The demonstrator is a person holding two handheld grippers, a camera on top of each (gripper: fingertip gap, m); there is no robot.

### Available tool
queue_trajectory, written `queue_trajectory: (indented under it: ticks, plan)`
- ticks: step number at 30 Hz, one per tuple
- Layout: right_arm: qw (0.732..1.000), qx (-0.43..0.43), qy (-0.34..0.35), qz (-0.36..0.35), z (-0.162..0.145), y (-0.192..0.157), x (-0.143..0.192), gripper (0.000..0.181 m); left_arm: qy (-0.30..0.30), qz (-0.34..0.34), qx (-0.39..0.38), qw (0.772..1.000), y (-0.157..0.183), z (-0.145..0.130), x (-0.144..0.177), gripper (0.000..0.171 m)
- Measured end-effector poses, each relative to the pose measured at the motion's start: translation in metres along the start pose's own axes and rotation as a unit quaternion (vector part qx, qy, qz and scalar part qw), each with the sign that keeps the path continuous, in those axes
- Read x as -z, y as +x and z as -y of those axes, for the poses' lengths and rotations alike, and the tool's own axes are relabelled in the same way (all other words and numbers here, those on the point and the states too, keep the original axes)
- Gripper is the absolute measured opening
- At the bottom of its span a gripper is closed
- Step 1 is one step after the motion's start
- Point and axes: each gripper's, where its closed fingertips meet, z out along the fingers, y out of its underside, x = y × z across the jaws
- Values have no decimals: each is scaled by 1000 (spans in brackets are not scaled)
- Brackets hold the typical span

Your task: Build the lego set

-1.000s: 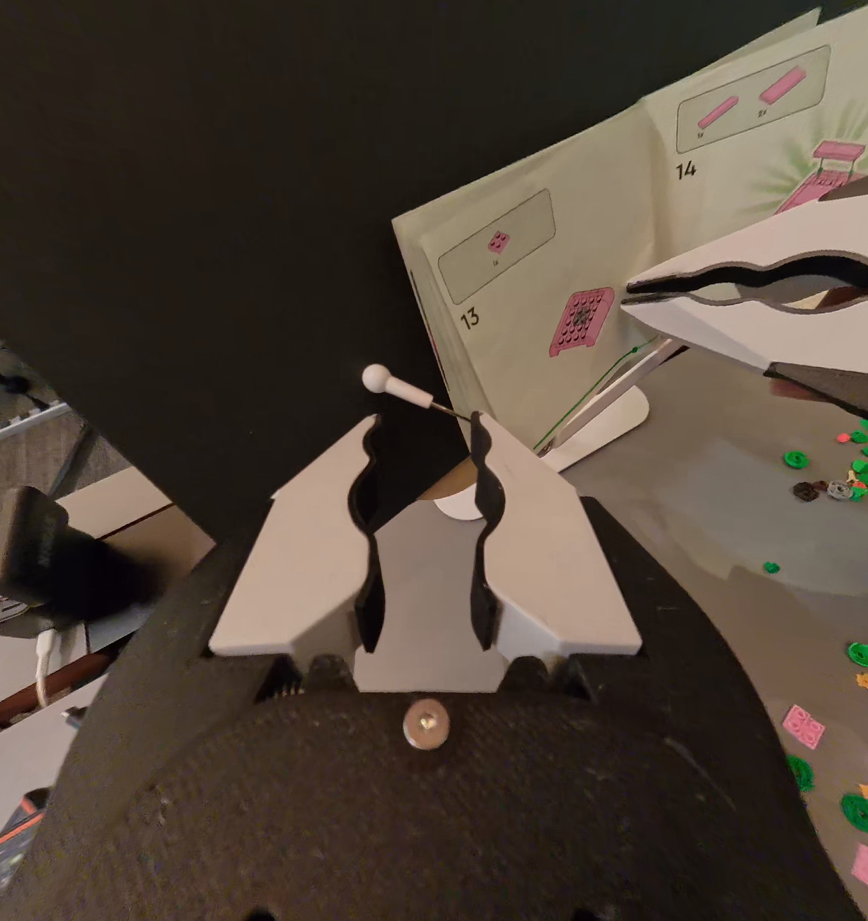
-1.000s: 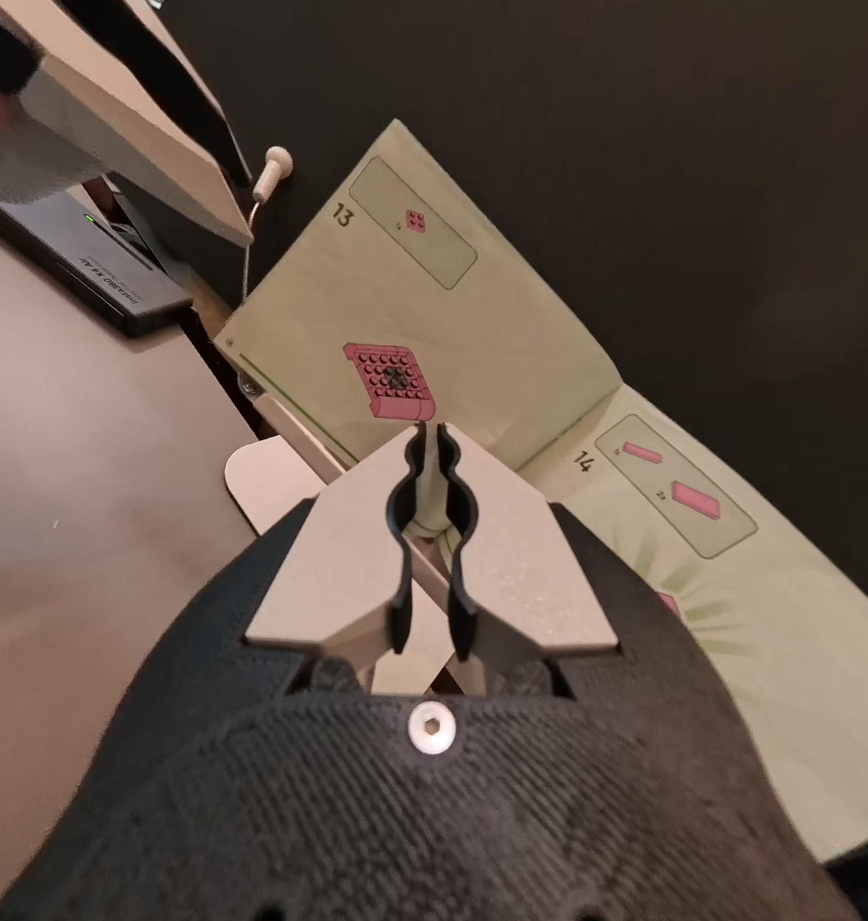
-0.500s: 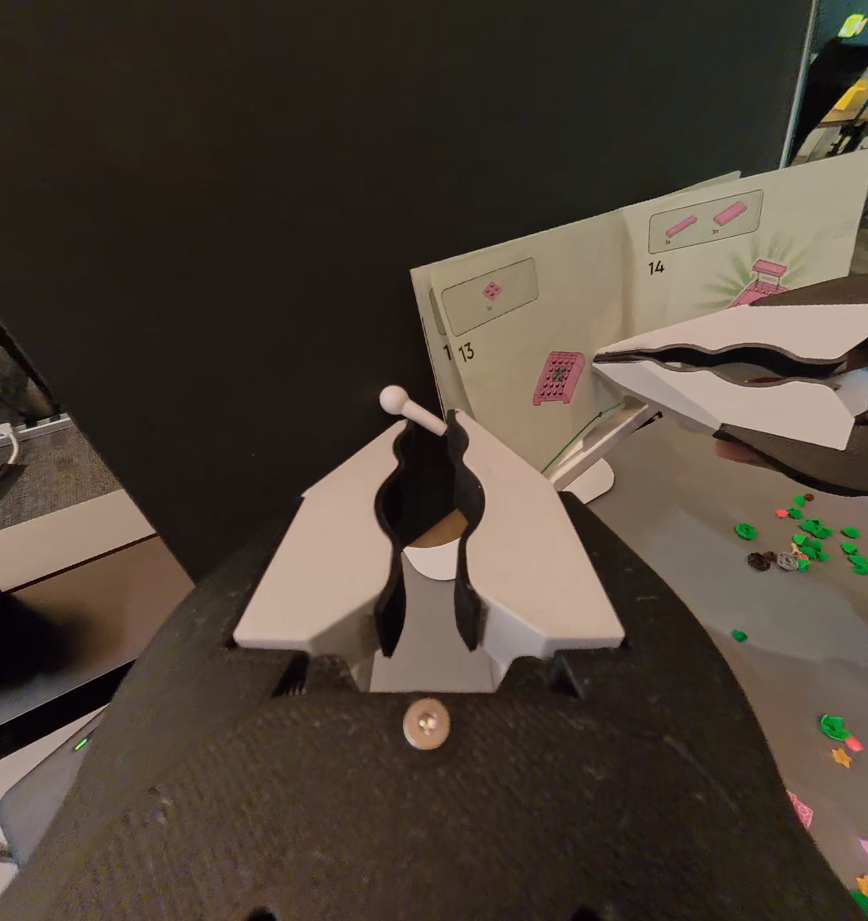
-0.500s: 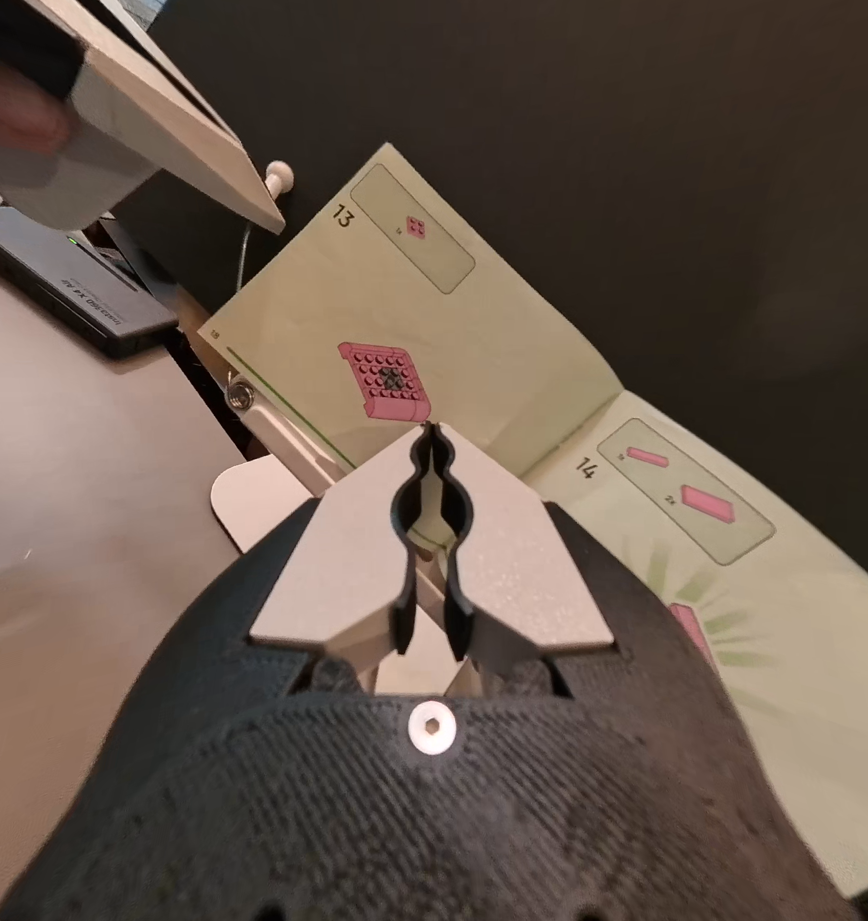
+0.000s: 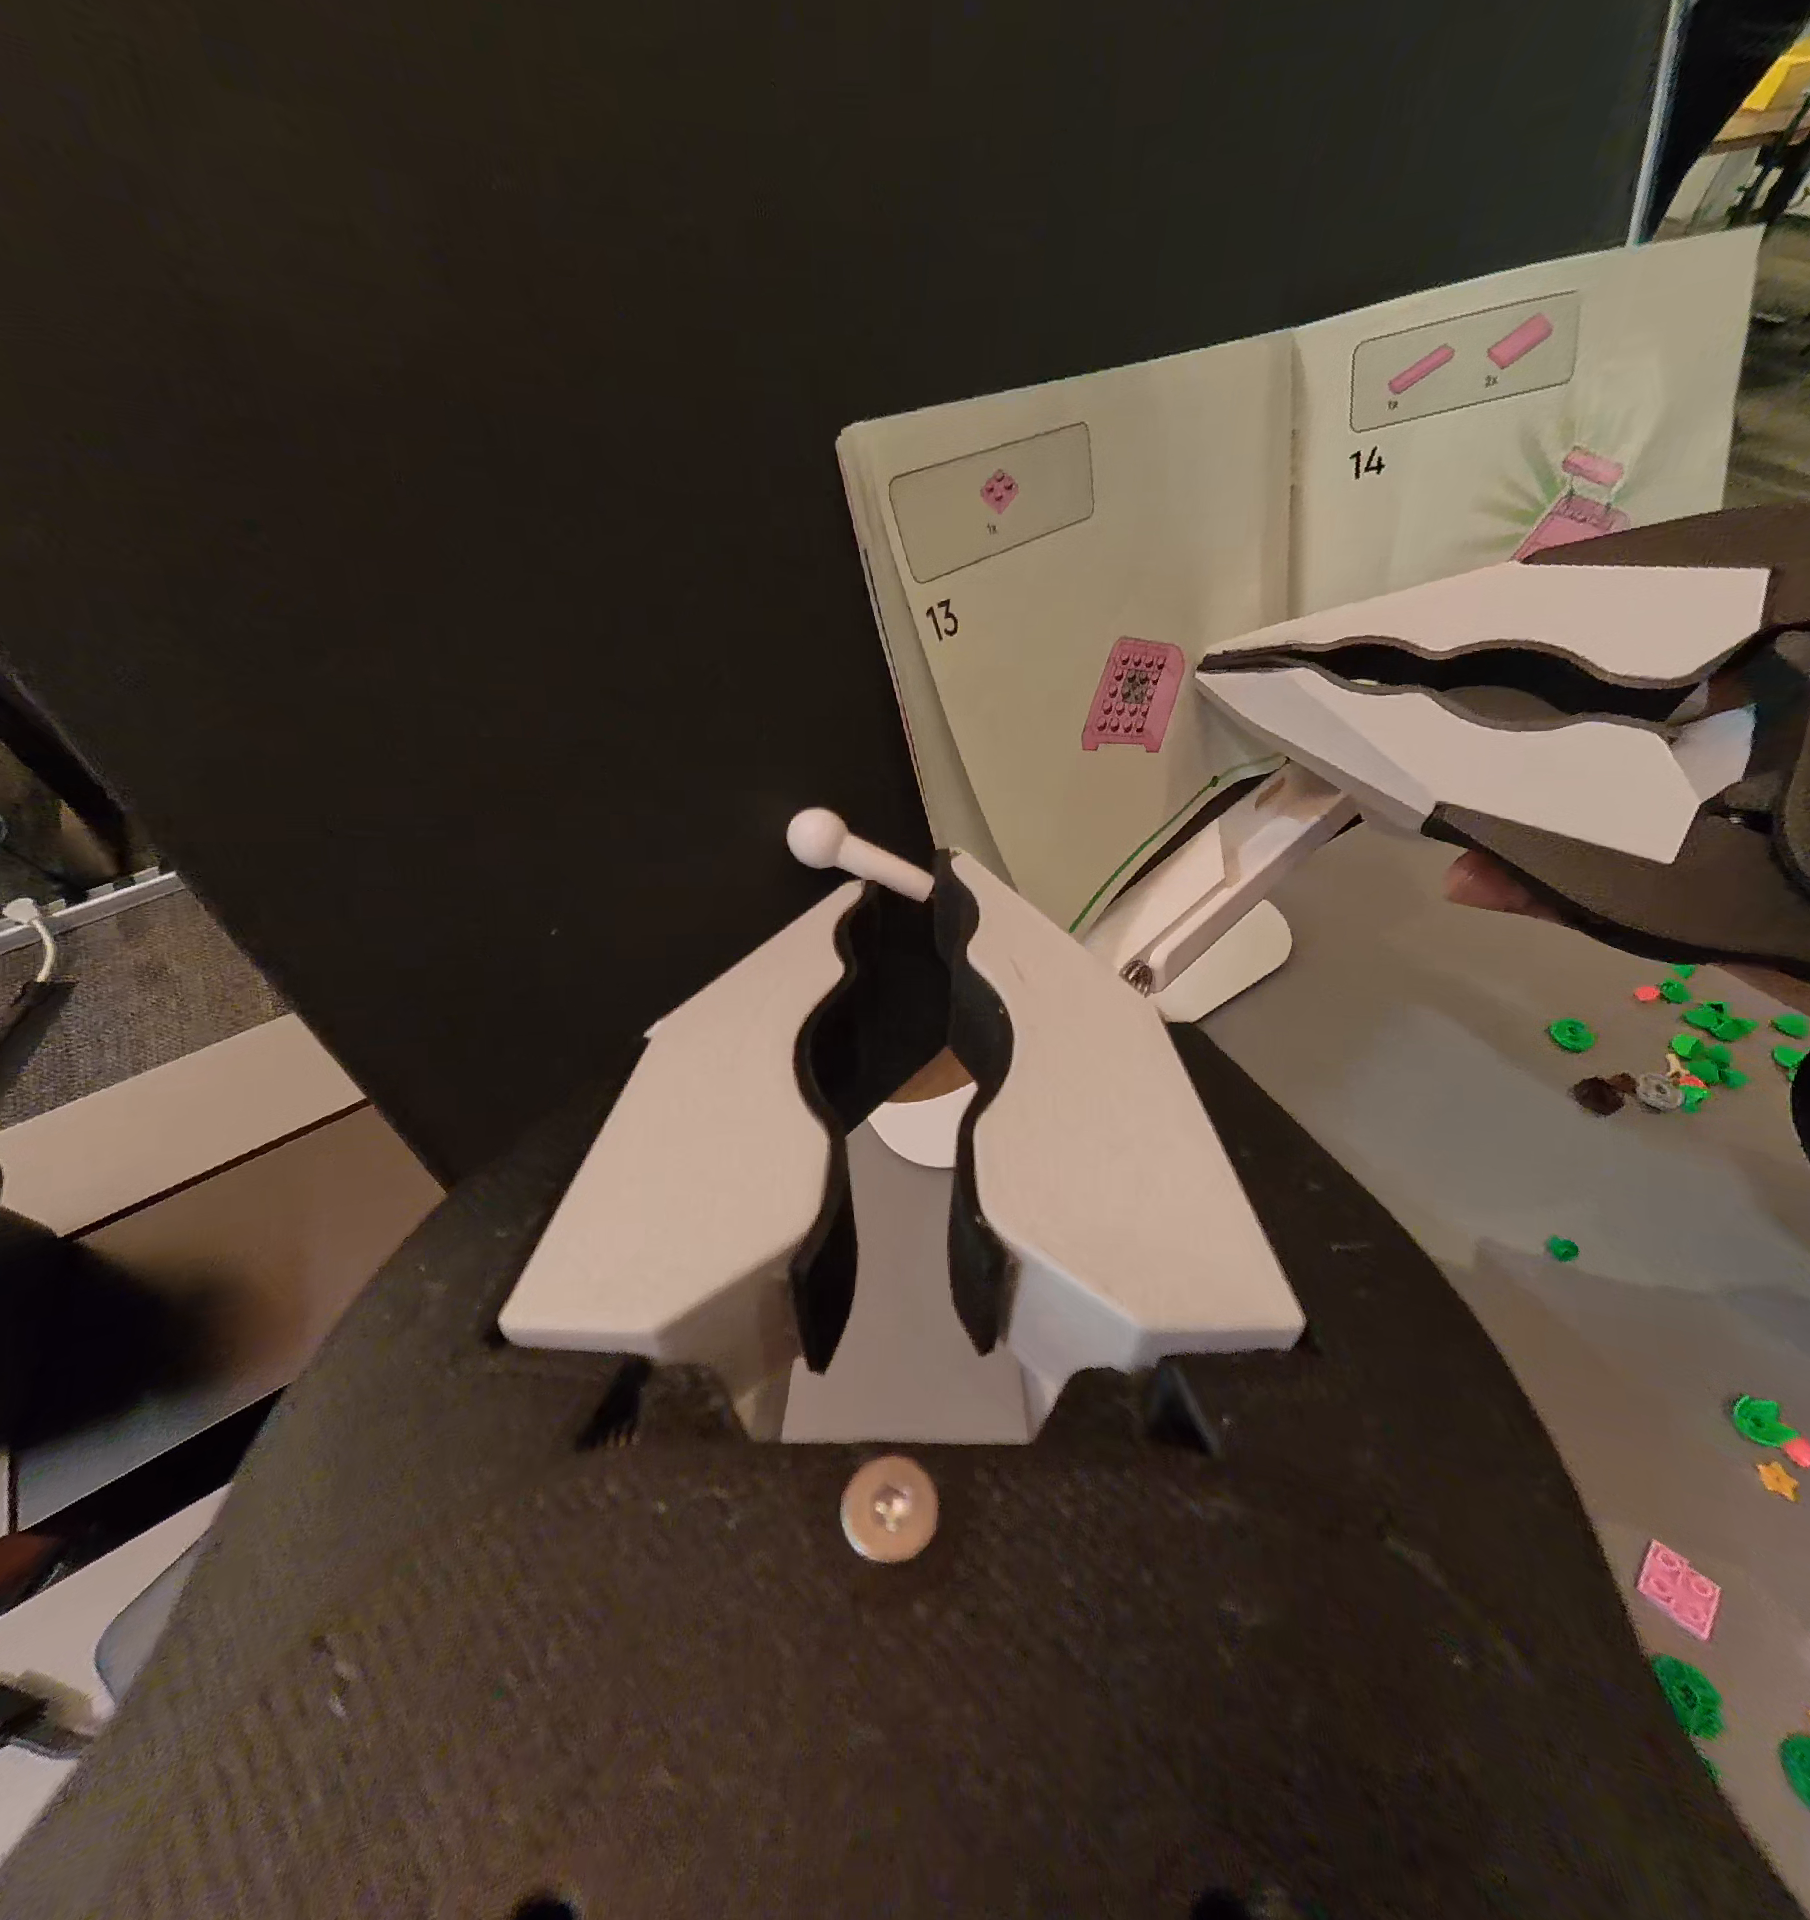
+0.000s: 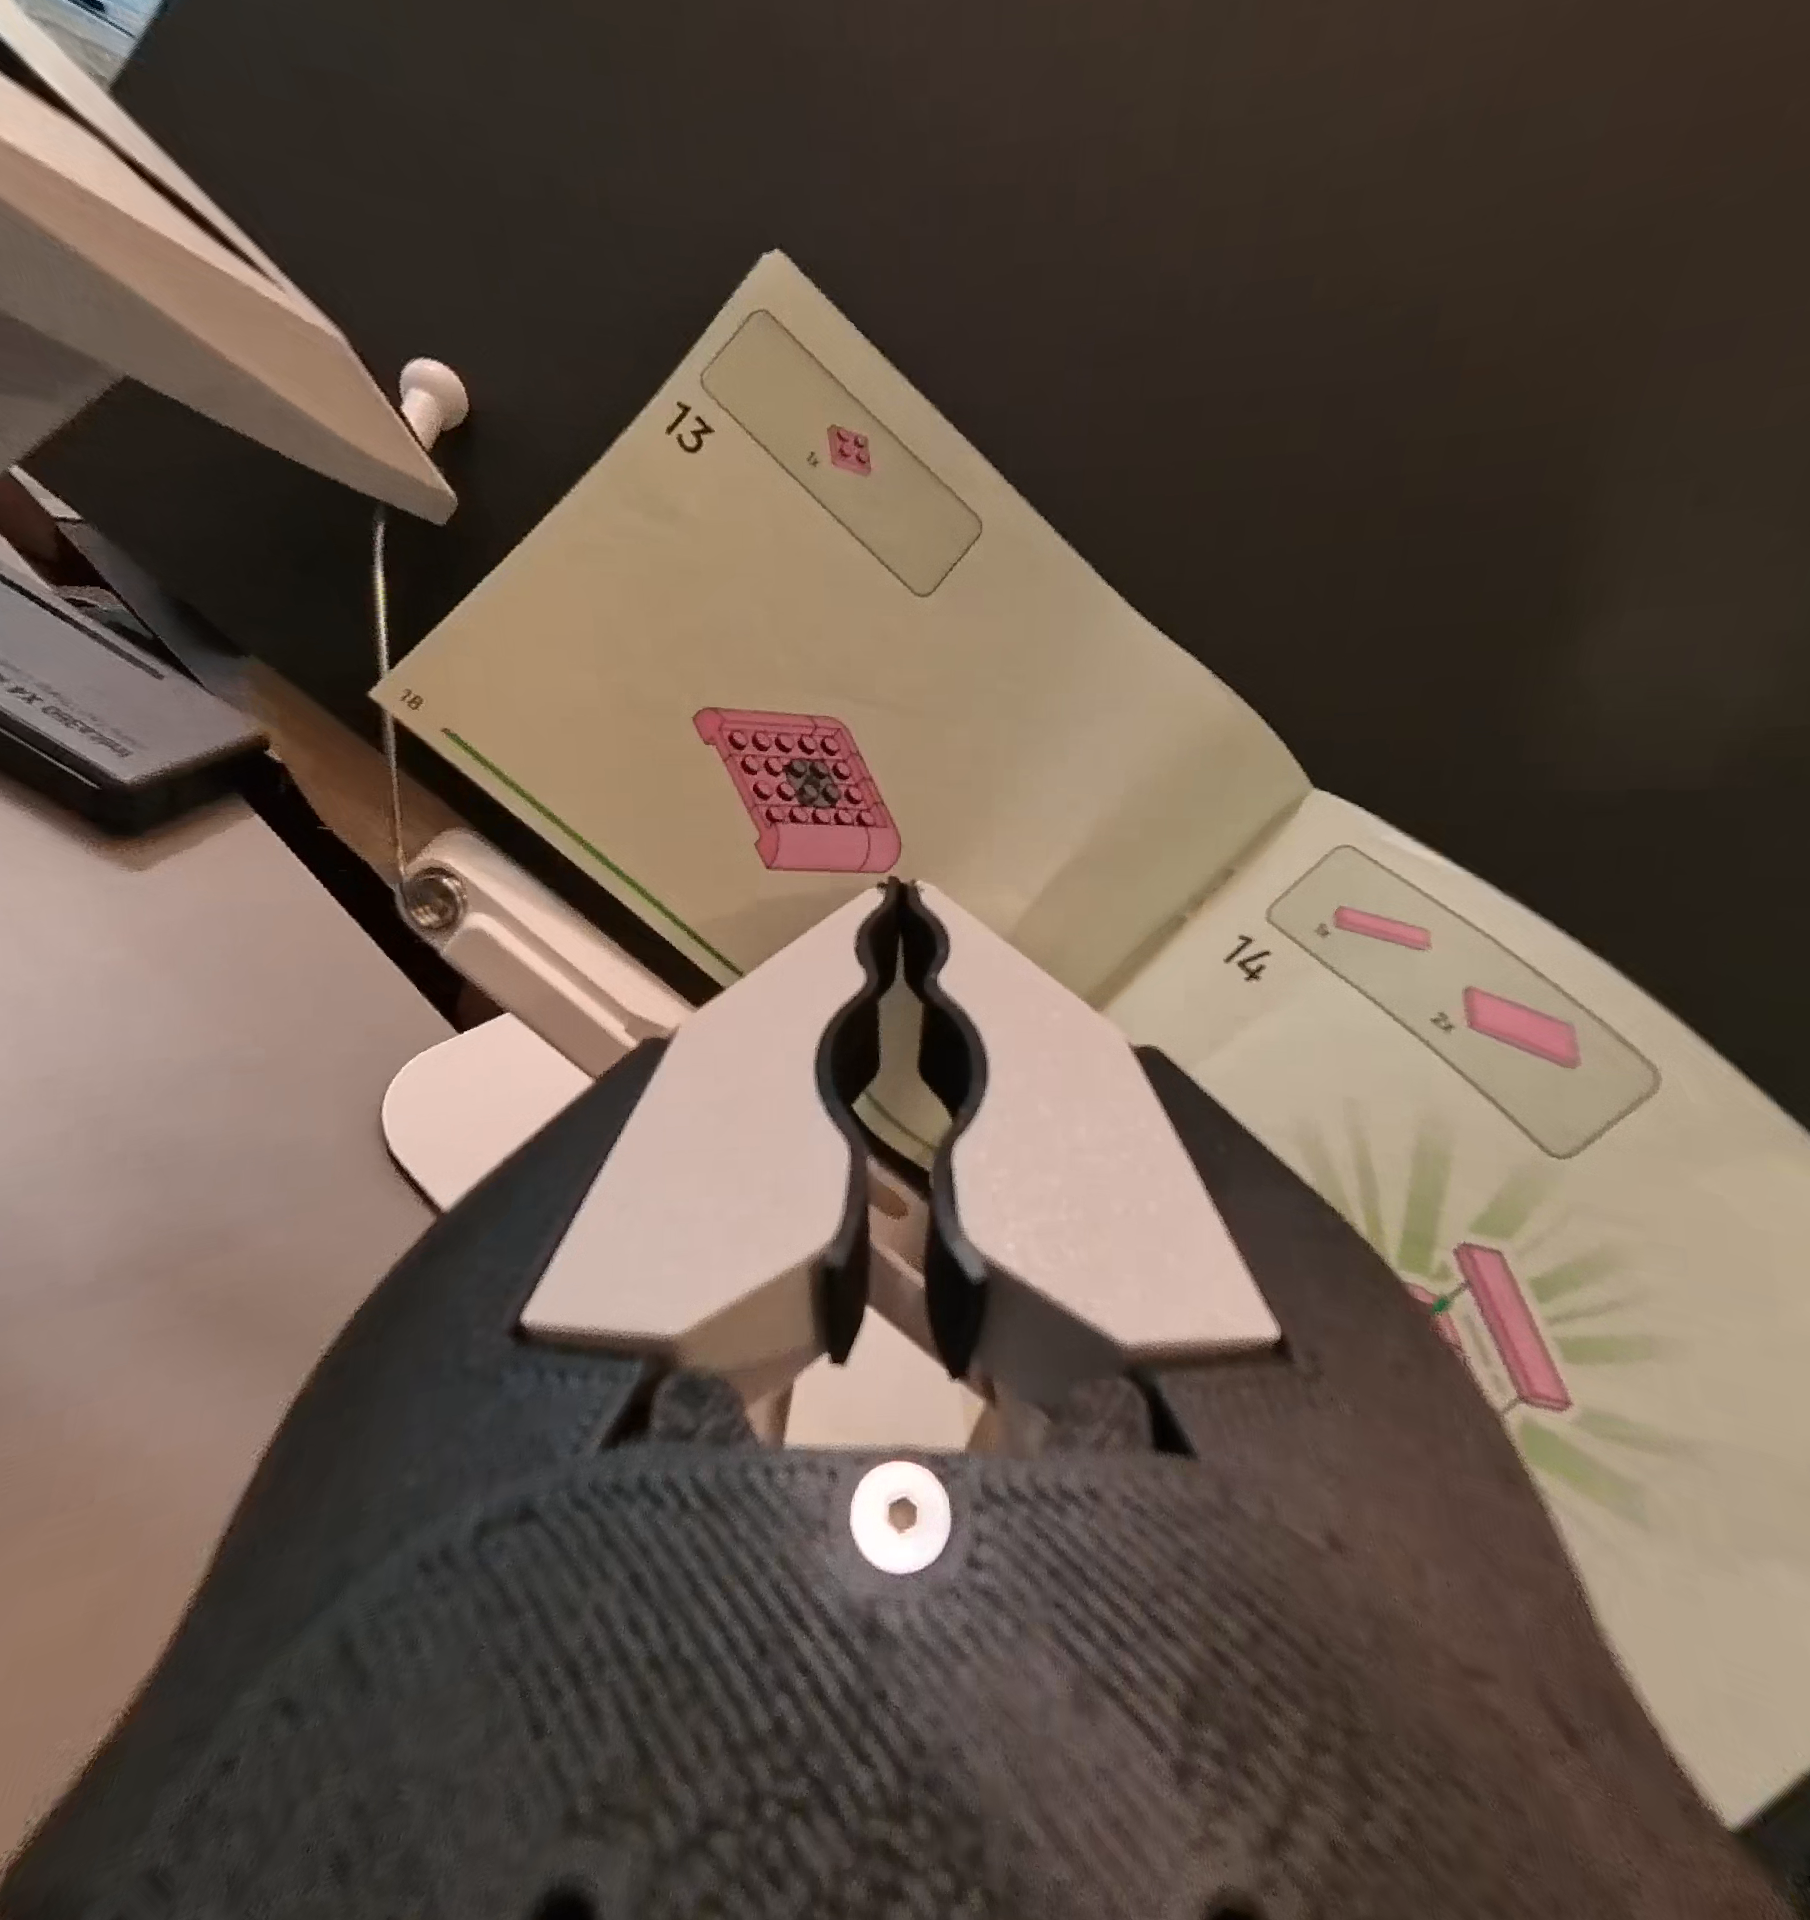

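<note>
An open instruction booklet (image 5: 1088, 644) stands on a white stand (image 5: 1223, 935) against a black panel; it also shows in the right wrist view (image 6: 984, 707). My left gripper (image 5: 903, 881) is closed on the stem of the stand's white-knobbed page-holder pin (image 5: 816, 836), left of the booklet. The right wrist view shows the pin (image 6: 433, 390) and its thin wire running down to the stand's hinge (image 6: 428, 894). My right gripper (image 6: 901, 891) is shut with nothing visible between its tips, close in front of the left page's lower part. It also shows in the left wrist view (image 5: 1207, 665).
Loose green pieces (image 5: 1711, 1039) and a pink square plate (image 5: 1678, 1600) lie on the grey table (image 5: 1400, 1143) to the right. A black panel (image 5: 465, 416) stands behind the booklet. A flat black device (image 6: 80, 727) lies at the table's left edge.
My left gripper's fingers have closed from wide open onto the pin's stem. My right gripper's tips have closed fully. Both views have pulled back a little from the booklet.
</note>
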Motion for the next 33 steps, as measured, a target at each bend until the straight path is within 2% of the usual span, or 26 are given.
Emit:
queue_trajectory:
  ticks: [6, 17, 19, 21, 23, 26, 30, 33]
  plan:
    - [1000, 5, 5, -3, 0, 0, 0, 0, -5, -9, -15, 1000, 4, 2, 4, 8]
    - [999, 45, 10, -17, 2, -3, -1, 0, 31, -10, -89, 995, 16, 11, 3, 6]
    - [999, 51, 12, -9, 2, -6, -1, 0, 35, -14, -92, 995, 17, 12, 2, 0]
    - [998, 58, 10, -5, 2, -9, -1, 0, 75, -57, -74, 993, 32, 24, 7, 0]
    - [998, 69, 6, -6, 2, -9, -1, 0, 88, -56, -52, 993, 32, 30, 9, 0]
    - [997, 81, 2, -5, 1, -10, 0, 0, 81, -18, -56, 995, 17, 27, 9, 0]
    - [996, 88, -5, 20, -1, -19, 0, 0, 84, -37, -24, 995, 16, 27, 12, 0]
    - [995, 100, -12, 20, -2, -21, 1, 0, 41, -33, -9, 999, 12, 13, 4, 13]
